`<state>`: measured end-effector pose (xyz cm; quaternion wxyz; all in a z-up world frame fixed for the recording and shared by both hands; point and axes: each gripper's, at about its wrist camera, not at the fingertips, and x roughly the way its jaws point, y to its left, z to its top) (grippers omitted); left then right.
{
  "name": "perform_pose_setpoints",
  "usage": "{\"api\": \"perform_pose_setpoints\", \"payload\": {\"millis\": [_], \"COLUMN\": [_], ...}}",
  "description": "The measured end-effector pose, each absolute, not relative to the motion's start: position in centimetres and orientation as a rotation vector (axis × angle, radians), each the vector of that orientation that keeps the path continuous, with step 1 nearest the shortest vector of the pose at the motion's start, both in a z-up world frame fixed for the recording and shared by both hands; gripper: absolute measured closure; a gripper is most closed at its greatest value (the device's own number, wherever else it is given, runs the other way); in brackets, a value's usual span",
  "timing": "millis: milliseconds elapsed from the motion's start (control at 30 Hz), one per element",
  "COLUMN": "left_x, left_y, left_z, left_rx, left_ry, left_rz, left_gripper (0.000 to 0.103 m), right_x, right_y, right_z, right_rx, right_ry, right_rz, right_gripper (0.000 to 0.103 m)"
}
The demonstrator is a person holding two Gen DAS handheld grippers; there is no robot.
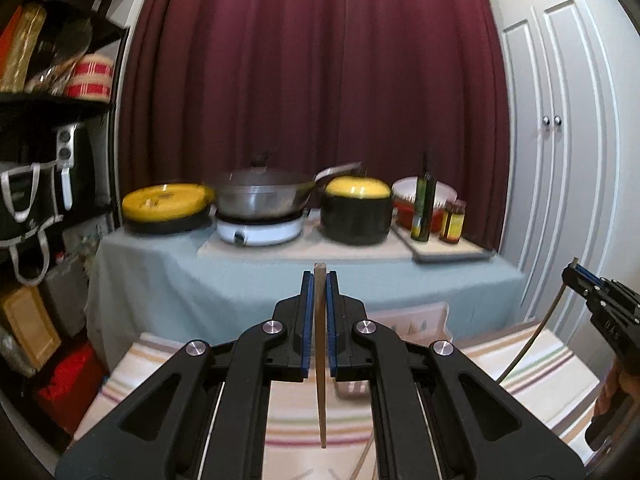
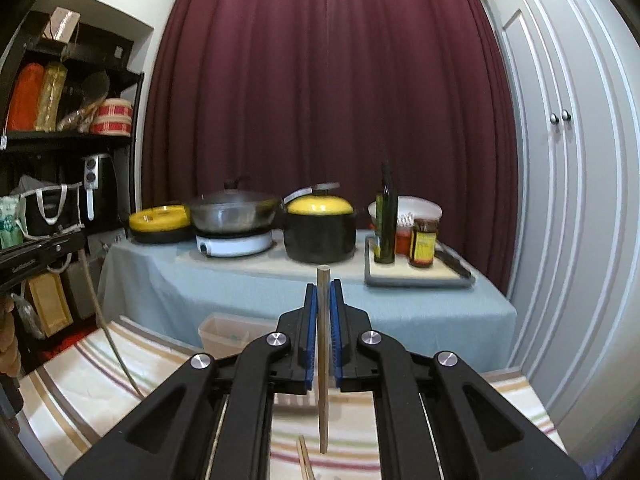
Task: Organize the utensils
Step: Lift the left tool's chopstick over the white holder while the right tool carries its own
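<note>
Landmark for all positions: the striped cloth [image 2: 120, 364] on the near surface.

1. Left gripper [image 1: 319, 280], above the cloth. Jaws closed on one wooden chopstick [image 1: 320, 360], pinched near its top end between the blue pads [image 1: 306, 320] so the stick hangs upright with its tip clear of the cloth. Judged reason: lifted for carrying to a container.

2. Right gripper [image 2: 324, 292], also above the cloth, to the right of the left one. Jaws clamped on a second chopstick [image 2: 322, 360], held the same way, upright, lower tip free. In the left wrist view the same stick curves down from that gripper.

3. Loose chopsticks [image 2: 304, 460], lying on the cloth below the right gripper: apparently two, partly cut off by the frame edge. Judged still to be sorted.

4. Clear plastic bin [image 2: 224, 336], one, at the cloth's far edge; probable destination, contents unclear.

5. Blue-covered table [image 2: 400, 308], beyond the cloth: yellow-lidded pots, two; lidded wok [image 2: 234, 212] on a white burner, one; tray [image 2: 418, 278] with one dark bottle and one jar.

6. Maroon curtain [image 2: 320, 100], farthest back.

Chopsticks counted: two held, about two lying.
</note>
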<state>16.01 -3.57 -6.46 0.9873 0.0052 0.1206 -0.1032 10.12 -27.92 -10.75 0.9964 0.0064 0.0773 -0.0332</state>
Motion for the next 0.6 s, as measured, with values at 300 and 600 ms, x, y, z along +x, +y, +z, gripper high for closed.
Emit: {"api": "perform_pose_setpoints", "payload": {"millis": [300, 600], "left_x": [19.5, 24.2], "left_y": [-6.7, -8.2], "left_z": [-1.3, 1.4], "left_rx": [0.002, -0.048], "left_ry": [0.129, 0.071], "left_rz": [-0.232, -0.218], "left_gripper": [0.097, 0.097], "right_x": [13.2, 16.5], "right_y": [-27.4, -27.0], "right_z": [-6.7, -5.2], "right_rx": [0.011, 0.009], "right_ry": [0.054, 0.014], "right_rz": [-0.026, -0.011], "right_gripper": [0.096, 0.096]}}
